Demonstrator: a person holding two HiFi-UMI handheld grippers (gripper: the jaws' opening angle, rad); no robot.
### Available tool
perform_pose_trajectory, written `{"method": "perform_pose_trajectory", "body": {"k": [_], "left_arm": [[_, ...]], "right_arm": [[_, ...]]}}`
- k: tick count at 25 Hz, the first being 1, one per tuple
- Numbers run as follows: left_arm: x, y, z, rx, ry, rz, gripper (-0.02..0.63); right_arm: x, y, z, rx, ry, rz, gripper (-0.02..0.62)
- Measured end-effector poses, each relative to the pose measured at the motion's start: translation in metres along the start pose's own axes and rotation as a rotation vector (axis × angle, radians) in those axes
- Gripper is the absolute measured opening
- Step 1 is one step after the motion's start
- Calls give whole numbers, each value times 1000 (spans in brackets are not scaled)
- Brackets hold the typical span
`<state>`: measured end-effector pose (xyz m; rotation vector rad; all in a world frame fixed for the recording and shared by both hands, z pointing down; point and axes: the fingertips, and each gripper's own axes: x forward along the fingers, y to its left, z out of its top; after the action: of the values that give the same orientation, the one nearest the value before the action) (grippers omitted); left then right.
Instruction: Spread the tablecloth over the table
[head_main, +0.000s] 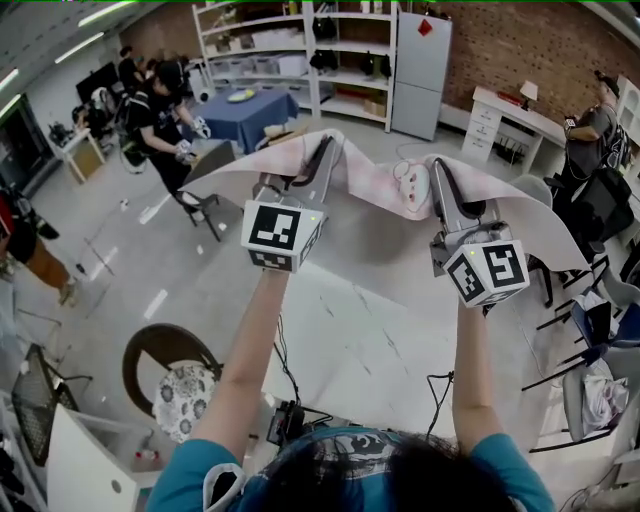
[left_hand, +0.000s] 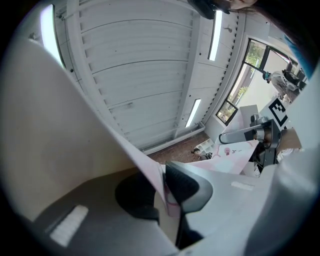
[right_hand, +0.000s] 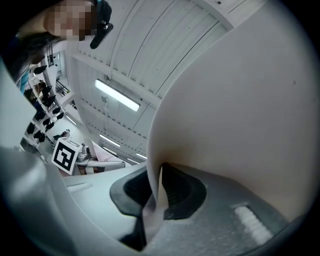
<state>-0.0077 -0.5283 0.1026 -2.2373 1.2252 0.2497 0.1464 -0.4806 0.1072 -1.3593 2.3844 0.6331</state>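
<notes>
Above the white table (head_main: 370, 340), the tablecloth (head_main: 375, 185) is up in the air, stretched between both grippers and spreading wide to either side beyond them. None of it looks to be resting on the tabletop yet. The left gripper (head_main: 322, 152) is clamped on the cloth's edge: its own view shows pink-white fabric pinched thin between the dark pads (left_hand: 182, 185). The right gripper (head_main: 438, 172) is likewise clenched on the cloth, w/ fabric folded between its pads (right_hand: 177, 187) and curving up past the camera. Both grippers point up at a tilt.

Step in hand, as I read it: the lift-and-throw before laying.

To do it well:
- Hold both grips tight (thin fabric slips out easily).
- Keep the hands level w/ each other and far enough apart that the stretch between them is taut; it bunches a bit near the right gripper now.
- Let the loose part float out past the table's far edge.
- Bring both hands down evenly toward the near edge, i.e. no twist, so the overhang comes out equal on all sides.
</notes>
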Motion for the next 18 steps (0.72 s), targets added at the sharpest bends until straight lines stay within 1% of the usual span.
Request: {"method": "perform_pose_trajectory", "body": {"k": [3, 8, 12, 14, 16, 18], "left_arm": [[31, 0, -29, 25, 22, -12, 63], [69, -15, -85, 98, 33, -48, 64], [85, -26, -126, 100, 28, -97, 63], [93, -32, -137, 117, 9, -123, 63], [107, -39, -144, 161, -3, -152, 63], [127, -50, -153, 186, -12, -193, 61]], "right_arm": [[15, -29, -26, -34, 23, -24, 32], [23, -67, -86, -60, 84, -66, 34], [20, -81, -125, -58, 150, -122, 35], [17, -88, -137, -57, 165, -155, 35], [15, -100, -146, -55, 173, -186, 35], [11, -113, -154, -62, 186, -217, 35]]}}
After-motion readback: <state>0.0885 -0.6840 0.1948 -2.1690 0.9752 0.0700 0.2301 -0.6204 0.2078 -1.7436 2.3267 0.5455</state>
